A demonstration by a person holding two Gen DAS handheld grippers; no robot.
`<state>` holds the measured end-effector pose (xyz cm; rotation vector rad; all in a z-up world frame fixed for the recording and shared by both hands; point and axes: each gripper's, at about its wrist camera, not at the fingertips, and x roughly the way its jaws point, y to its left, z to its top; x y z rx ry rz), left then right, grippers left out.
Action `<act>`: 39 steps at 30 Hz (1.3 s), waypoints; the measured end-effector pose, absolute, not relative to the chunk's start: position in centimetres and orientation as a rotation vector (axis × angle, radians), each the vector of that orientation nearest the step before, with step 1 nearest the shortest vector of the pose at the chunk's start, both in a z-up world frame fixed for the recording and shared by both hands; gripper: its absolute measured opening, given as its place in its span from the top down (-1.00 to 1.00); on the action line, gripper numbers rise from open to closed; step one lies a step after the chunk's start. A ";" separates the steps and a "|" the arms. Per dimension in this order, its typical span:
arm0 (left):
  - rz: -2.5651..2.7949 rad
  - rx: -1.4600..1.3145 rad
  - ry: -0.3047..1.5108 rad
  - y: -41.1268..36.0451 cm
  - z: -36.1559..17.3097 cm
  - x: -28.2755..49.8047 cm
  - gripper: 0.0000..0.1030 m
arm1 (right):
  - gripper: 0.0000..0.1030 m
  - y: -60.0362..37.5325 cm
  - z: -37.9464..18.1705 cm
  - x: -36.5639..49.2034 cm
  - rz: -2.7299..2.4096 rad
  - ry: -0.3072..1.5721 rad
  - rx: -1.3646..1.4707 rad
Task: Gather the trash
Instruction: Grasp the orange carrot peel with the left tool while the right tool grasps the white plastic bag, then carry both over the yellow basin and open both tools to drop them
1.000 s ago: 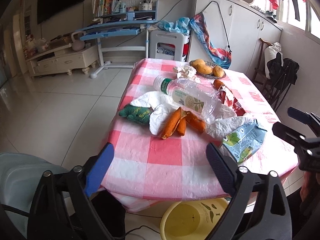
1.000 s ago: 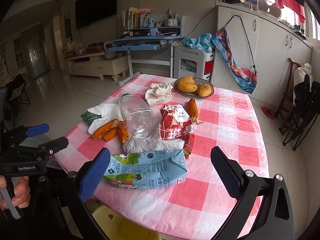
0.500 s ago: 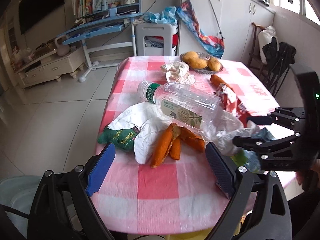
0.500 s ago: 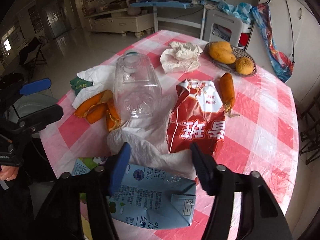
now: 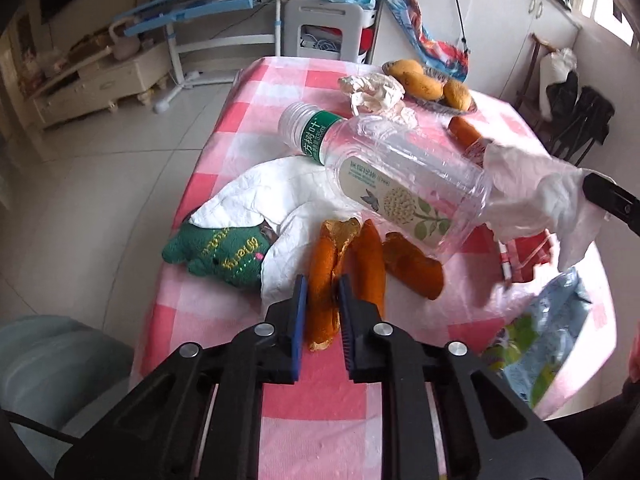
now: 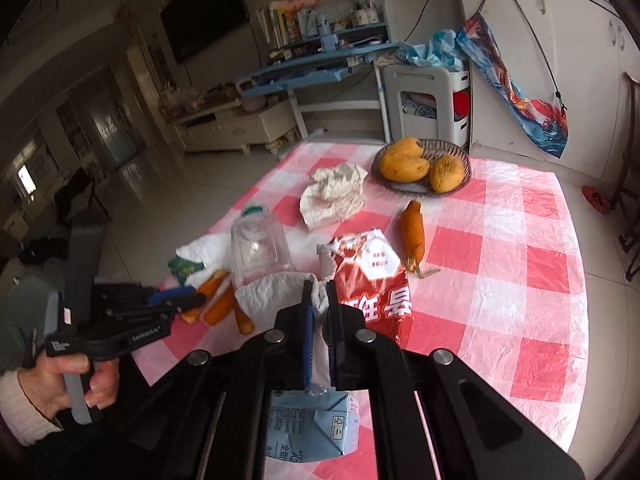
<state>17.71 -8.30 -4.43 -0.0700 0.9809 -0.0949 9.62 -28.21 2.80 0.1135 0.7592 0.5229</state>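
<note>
Trash lies on a red-and-white checked table [image 5: 320,412]. My left gripper [image 5: 322,290] is shut on an orange peel [image 5: 328,268], beside more peels [image 5: 412,264]. My right gripper [image 6: 318,294] is shut on a white plastic bag [image 6: 272,292], which is lifted off the table in the left wrist view [image 5: 532,196]. A clear plastic bottle [image 5: 396,184] lies across the pile. A red snack bag [image 6: 372,276], a blue milk carton [image 6: 316,428] and crumpled tissue [image 6: 336,192] lie nearby.
A green stuffed toy [image 5: 220,252] lies on white paper [image 5: 272,188] at the table's left edge. A basket of mangoes [image 6: 420,164] stands at the far end, with a single orange peel [image 6: 414,232] before it. A grey bin [image 5: 48,364] sits below left.
Both grippers moved forward over the table and shut: the left on the orange peel, the right on the white plastic bag, which has risen off the table.
</note>
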 end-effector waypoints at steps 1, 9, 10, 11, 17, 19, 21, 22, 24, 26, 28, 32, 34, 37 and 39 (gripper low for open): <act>-0.105 -0.091 0.970 -8.2 -4.3 17.4 0.71 | 0.88 -28.7 3.2 9.4 0.528 0.739 0.148; -0.156 -0.129 0.853 -7.5 -1.5 14.1 0.71 | 0.88 -30.1 5.0 8.5 0.594 0.672 0.274; -0.157 -0.134 0.846 -7.4 -1.3 13.7 0.71 | 0.88 -30.0 5.1 8.3 0.612 0.673 0.283; -0.153 -0.136 0.840 -7.4 -1.1 13.4 0.71 | 0.88 -29.9 5.2 7.8 0.629 0.675 0.285; -0.137 -0.158 0.836 -6.4 -0.9 11.6 0.71 | 0.88 -28.5 5.4 2.8 0.717 0.644 0.268; -0.138 -0.173 0.838 -6.1 -1.0 10.9 0.71 | 0.88 -28.3 5.3 1.1 0.747 0.643 0.284; -0.142 -0.176 0.839 -6.0 -1.1 9.9 0.71 | 0.88 -27.8 5.0 -0.3 0.778 0.665 0.281; -0.144 -0.174 0.840 -6.1 -1.1 9.3 0.71 | 0.88 -27.5 4.8 -0.9 0.806 0.687 0.281; -0.154 -0.174 0.844 -6.0 -1.3 7.9 0.71 | 0.88 -26.5 4.1 -2.2 0.859 0.739 0.255; -0.161 -0.171 0.847 -6.1 -1.4 6.8 0.71 | 0.88 -24.9 3.0 -3.3 0.922 0.823 0.210; -0.173 -0.170 0.854 -6.3 -1.5 5.7 0.71 | 0.88 -23.1 2.1 -4.5 0.941 0.887 0.128; -0.200 -0.141 0.882 -7.3 -2.3 3.7 0.71 | 0.87 -20.2 -0.3 -5.5 0.891 1.008 -0.027; -0.217 -0.127 0.898 -8.0 -2.8 2.7 0.71 | 0.87 -19.3 -1.3 -5.5 0.852 1.054 -0.097; -0.242 -0.105 0.929 -9.2 -3.8 1.1 0.71 | 0.58 -19.0 -2.4 -4.8 0.789 1.106 -0.125; -0.254 -0.083 0.953 -10.0 -4.6 0.4 0.71 | -0.18 -19.7 -2.3 -4.3 0.740 1.094 -0.101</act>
